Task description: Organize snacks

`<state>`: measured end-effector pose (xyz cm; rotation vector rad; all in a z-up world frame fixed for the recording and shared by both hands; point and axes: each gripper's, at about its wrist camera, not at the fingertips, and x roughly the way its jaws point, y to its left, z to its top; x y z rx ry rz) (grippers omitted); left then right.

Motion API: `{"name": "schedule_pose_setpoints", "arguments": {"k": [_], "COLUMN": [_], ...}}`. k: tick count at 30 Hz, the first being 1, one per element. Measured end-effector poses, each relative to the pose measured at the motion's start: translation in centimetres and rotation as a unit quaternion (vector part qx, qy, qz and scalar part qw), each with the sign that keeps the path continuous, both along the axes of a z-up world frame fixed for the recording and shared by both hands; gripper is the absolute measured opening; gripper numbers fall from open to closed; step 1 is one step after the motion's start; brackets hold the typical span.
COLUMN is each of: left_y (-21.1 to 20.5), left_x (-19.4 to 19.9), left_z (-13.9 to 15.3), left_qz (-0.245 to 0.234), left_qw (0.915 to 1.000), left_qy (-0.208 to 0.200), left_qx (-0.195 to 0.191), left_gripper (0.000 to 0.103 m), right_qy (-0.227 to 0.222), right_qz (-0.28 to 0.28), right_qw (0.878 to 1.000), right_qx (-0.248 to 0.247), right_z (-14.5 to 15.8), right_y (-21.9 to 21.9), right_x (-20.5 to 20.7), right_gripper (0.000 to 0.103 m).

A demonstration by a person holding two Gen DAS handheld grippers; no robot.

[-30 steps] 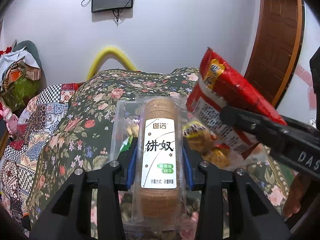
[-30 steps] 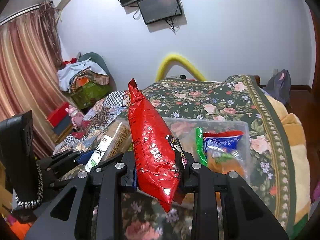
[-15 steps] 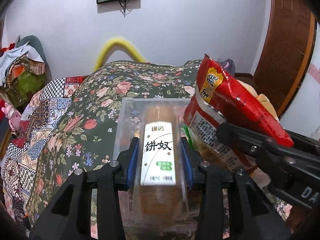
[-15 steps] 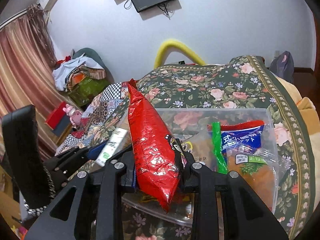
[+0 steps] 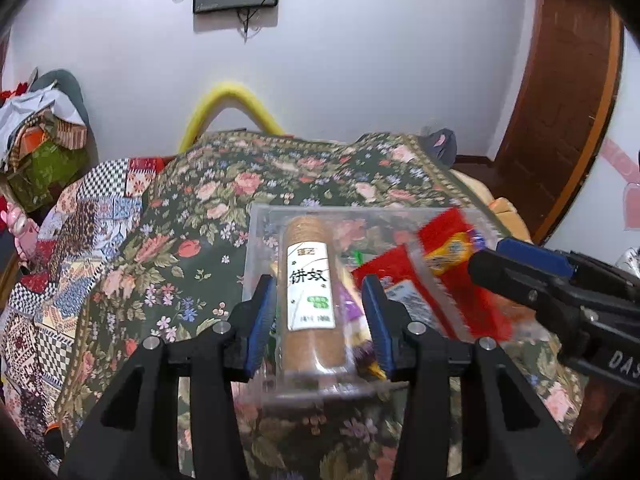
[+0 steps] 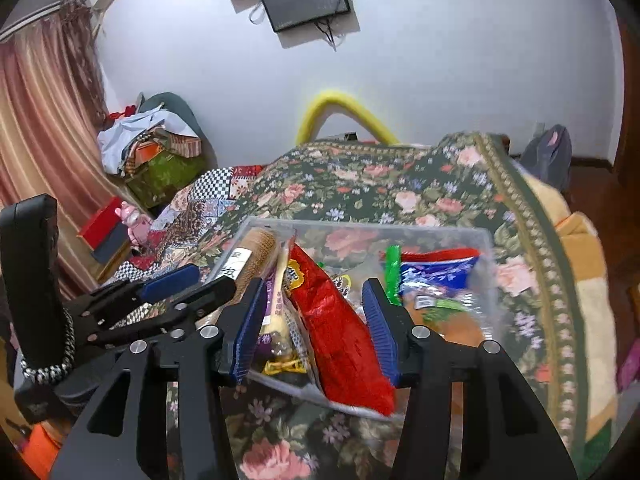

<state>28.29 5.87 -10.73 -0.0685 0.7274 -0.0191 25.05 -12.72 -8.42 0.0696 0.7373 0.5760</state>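
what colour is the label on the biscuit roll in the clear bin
White, with black characters and a small green patch, on the biscuit roll in the clear bin; the left wrist view shows it best.

Red snack bag point(image 6: 340, 328), dark green rose-patterned bedspread point(image 5: 224, 200), blue-padded tongs point(image 5: 320, 316).

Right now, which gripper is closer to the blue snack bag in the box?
Right. The right gripper hangs open around the red bag, right next to the blue snack bag. The left gripper sits at the biscuit roll, on the clear box's far side.
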Motion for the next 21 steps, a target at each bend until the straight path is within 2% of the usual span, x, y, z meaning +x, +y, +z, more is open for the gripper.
{"name": "schedule_pose_setpoints", "arguments": {"k": [5, 9, 13, 16, 21], "left_y": [-1.1, -2.0, -2.6, -3.1, -3.8], "left_x": [-4.4, -8.6, -13.0, -16.3, -20.9], "left_z": [4.4, 8.1, 11.2, 13.1, 15.0], "left_qz": [-0.013, -0.018, -0.018, -0.014, -0.010], "left_qw": [0.9986, 0.9953, 0.9909, 0.9863, 0.9772], "left_qy": [-0.051, -0.095, -0.133, -0.164, -0.212], "left_qx": [-0.003, -0.004, -0.009, -0.007, 0.008], "left_gripper": [0.044, 0.045, 0.060, 0.071, 0.088], "right_qy": [-0.048, -0.098, -0.139, -0.166, -0.189], "right_qz": [0.003, -0.006, -0.011, -0.012, -0.013], "right_qw": [0.999, 0.995, 0.990, 0.986, 0.982], "right_qx": [-0.008, -0.005, 0.005, 0.015, 0.028], "right_z": [3.4, 6.6, 9.2, 10.8, 11.6], "right_y": [-1.7, -3.5, -5.1, -6.1, -6.7], "right_x": [-3.2, -6.7, -10.2, -13.0, -15.8], "right_gripper": [0.047, 0.058, 0.063, 0.072, 0.085]}}
